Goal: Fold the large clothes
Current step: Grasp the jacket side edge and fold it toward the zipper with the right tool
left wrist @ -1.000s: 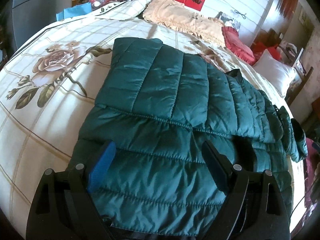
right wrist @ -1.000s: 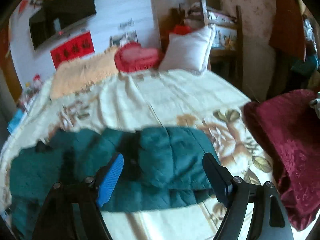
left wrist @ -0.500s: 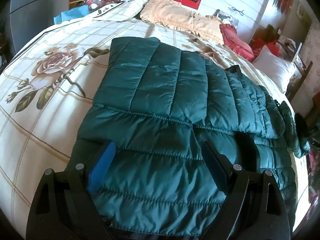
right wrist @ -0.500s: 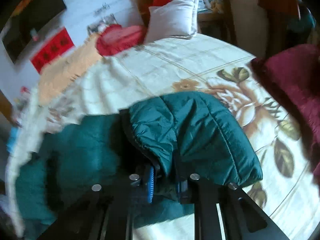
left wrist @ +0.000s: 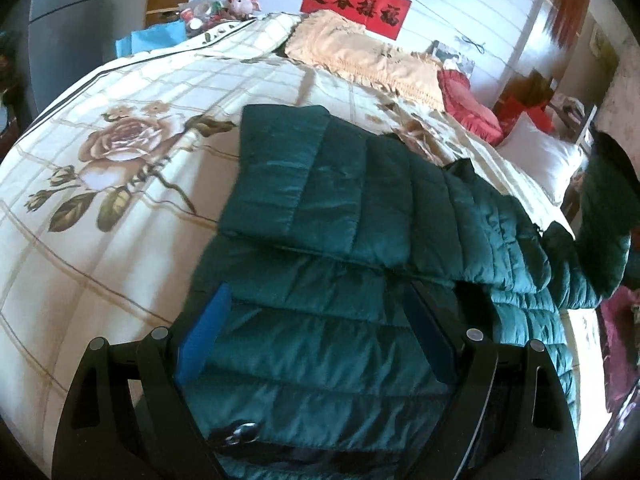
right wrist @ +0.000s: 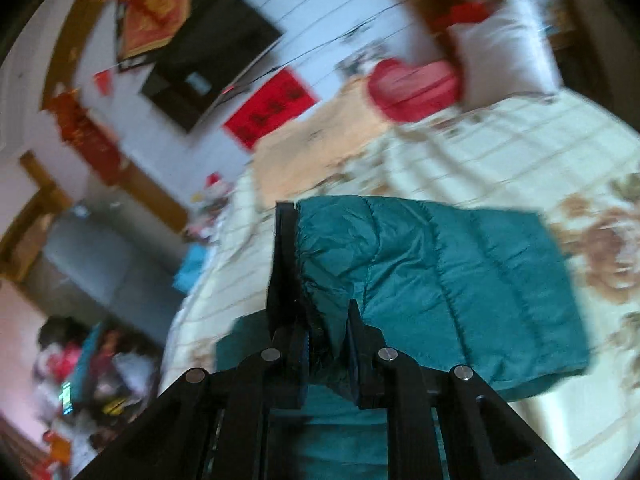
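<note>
A dark green quilted jacket (left wrist: 352, 240) lies across a floral bedspread (left wrist: 100, 168). One sleeve is folded over its body. My left gripper (left wrist: 316, 344) is open and rests over the jacket's near hem, with the fabric lying between its fingers. My right gripper (right wrist: 326, 340) is shut on the cuff end of the other sleeve (right wrist: 440, 280) and holds it lifted above the bed. That lifted sleeve also shows in the left wrist view (left wrist: 608, 216) at the far right.
A beige fringed cover (left wrist: 360, 56), a red pillow (left wrist: 468, 104) and a white pillow (left wrist: 544, 156) lie at the bed's head. A red banner (left wrist: 356, 8) hangs on the wall. A grey sofa (right wrist: 100, 272) stands beyond the bed's far side.
My right gripper closed on the sleeve cuff, lifted it and swung it up and to the left. The left gripper stayed open on the hem.
</note>
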Tool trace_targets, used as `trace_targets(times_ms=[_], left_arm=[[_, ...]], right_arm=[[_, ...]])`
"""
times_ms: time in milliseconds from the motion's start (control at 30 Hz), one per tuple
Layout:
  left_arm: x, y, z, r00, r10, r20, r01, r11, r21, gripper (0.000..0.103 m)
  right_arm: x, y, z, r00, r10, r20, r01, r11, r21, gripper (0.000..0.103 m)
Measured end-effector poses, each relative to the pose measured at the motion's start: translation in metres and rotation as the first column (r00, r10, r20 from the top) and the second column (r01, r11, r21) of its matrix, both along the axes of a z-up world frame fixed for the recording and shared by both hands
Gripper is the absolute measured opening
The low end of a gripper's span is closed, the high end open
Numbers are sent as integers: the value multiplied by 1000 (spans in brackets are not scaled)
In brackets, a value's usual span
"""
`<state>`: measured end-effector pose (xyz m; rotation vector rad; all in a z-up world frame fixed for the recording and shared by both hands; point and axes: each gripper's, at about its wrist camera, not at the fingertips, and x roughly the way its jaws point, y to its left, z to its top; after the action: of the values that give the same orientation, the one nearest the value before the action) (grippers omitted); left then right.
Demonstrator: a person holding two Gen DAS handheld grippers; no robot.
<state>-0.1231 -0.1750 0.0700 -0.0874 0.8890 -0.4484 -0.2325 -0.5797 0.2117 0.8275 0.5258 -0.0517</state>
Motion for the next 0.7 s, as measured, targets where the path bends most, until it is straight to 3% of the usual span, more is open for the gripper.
trace_targets(times_ms=[300, 467, 600, 633, 700], left_arm=[[4, 36, -1, 998, 58, 5, -58, 998, 1, 88], [7, 44, -7, 998, 64, -12, -64, 998, 7, 88], [8, 47, -12, 997, 67, -24, -67, 998, 2, 88], [9, 47, -13, 997, 68, -26, -68, 998, 4, 88], [9, 47, -13, 997, 67, -29, -67, 998, 5, 88]], right_arm=[[107, 110, -19, 966, 256, -36, -255, 966, 31, 14], [155, 157, -52, 936, 337, -100, -332, 941, 62, 14], [180, 180, -91, 905, 398, -154, -371, 912, 175, 15], [184, 185, -100, 896, 409, -170, -374, 904, 205, 16], [186, 191, -113, 886, 424, -190, -377, 895, 239, 36]])
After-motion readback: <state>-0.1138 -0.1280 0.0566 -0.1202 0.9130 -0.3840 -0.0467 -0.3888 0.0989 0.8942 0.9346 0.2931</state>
